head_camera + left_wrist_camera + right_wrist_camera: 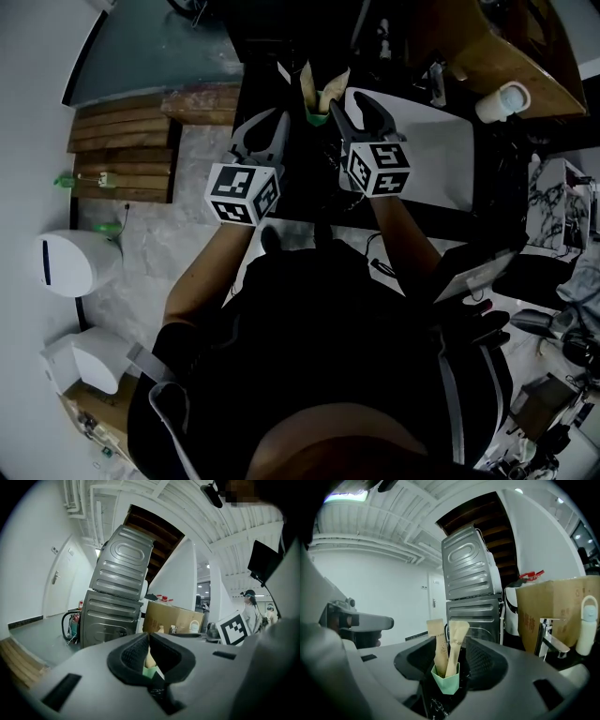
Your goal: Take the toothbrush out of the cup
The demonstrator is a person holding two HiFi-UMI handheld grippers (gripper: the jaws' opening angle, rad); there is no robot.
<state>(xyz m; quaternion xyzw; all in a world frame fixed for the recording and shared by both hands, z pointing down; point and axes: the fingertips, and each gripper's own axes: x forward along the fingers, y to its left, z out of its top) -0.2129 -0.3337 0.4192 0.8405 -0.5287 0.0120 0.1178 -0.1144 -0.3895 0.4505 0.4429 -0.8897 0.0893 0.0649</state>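
**Right tool wide at the cup, left tool shut beside it**

At upper middle of the head view, the green cup (446,680) stands on the dark desk (305,197) with two paper-sleeved toothbrushes (455,644) upright in it. The right tool (356,111) gapes around cup and sleeves, touching neither. The left tool (279,122), jaws together and empty, sits just left of the cup. Closing here could likely pinch both sleeves or the rim. With nothing steadying the light cup, it may lift with the brush or tip. Small print runs down the sleeves and across the cardboard box (548,611), too small to read.
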